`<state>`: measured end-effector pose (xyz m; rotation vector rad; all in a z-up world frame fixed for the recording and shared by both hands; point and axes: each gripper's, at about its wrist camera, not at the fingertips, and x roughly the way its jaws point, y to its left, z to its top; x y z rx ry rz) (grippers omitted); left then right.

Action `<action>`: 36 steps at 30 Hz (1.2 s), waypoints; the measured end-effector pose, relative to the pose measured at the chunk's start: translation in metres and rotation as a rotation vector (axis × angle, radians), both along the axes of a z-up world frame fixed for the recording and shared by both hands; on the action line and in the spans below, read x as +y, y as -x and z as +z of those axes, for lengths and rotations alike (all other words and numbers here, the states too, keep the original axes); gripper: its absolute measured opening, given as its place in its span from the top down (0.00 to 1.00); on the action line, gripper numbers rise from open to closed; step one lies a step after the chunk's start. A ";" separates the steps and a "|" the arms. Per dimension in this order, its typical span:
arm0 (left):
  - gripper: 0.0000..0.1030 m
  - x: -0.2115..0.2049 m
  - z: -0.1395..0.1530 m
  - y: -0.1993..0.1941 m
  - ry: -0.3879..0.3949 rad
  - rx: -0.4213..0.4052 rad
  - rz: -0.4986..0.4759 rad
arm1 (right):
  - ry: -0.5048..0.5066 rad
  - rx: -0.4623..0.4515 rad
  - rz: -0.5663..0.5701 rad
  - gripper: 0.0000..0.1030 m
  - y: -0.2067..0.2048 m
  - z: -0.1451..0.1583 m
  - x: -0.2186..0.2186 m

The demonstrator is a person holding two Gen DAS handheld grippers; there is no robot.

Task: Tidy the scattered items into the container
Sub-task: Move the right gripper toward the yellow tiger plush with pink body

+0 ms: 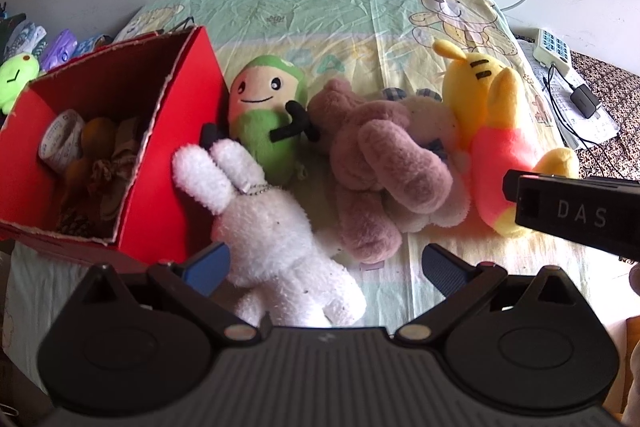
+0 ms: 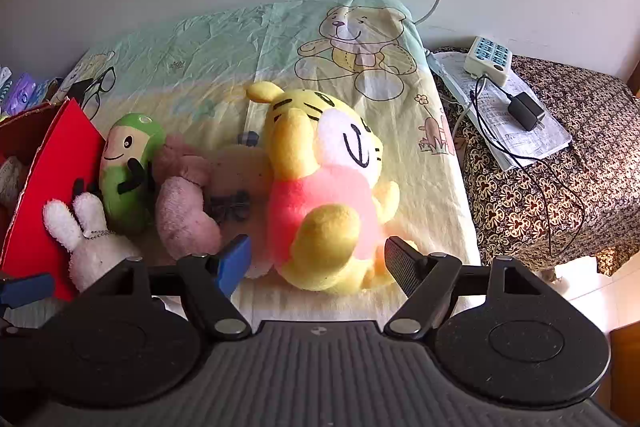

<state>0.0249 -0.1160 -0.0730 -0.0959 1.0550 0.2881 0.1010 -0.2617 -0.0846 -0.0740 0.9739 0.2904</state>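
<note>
Soft toys are scattered on a bear-printed sheet [image 1: 320, 11] beside a red box [image 1: 160, 131]: a white rabbit [image 1: 264, 223] against its wall, a green doll [image 1: 268, 107], a pink bear [image 1: 372, 163] and a yellow tiger [image 2: 324, 195]. The left gripper [image 1: 324, 267] is held over the rabbit, jaws spread. The right gripper [image 2: 318, 259], jaws also spread, flanks the tiger; "DAS" is read on its side in the left view.

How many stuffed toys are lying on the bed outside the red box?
5: white rabbit against the box, green doll behind it, pink bear in the middle, cream toy half buried under the bear, yellow tiger rightmost. More may be hidden.
</note>
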 end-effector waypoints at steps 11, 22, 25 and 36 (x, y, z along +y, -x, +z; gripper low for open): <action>0.01 -0.004 -0.003 -0.002 -0.014 0.018 -0.007 | -0.016 0.011 -0.014 0.26 0.001 -0.003 -0.007; 0.01 -0.007 -0.009 -0.002 -0.023 0.036 -0.022 | -0.047 0.011 -0.029 0.26 0.000 -0.002 -0.013; 0.01 -0.009 -0.011 -0.004 -0.025 0.045 -0.035 | -0.049 0.010 -0.032 0.26 -0.003 -0.003 -0.016; 0.01 -0.011 -0.021 -0.015 -0.063 0.084 -0.038 | -0.063 0.043 -0.028 0.27 -0.009 -0.014 -0.016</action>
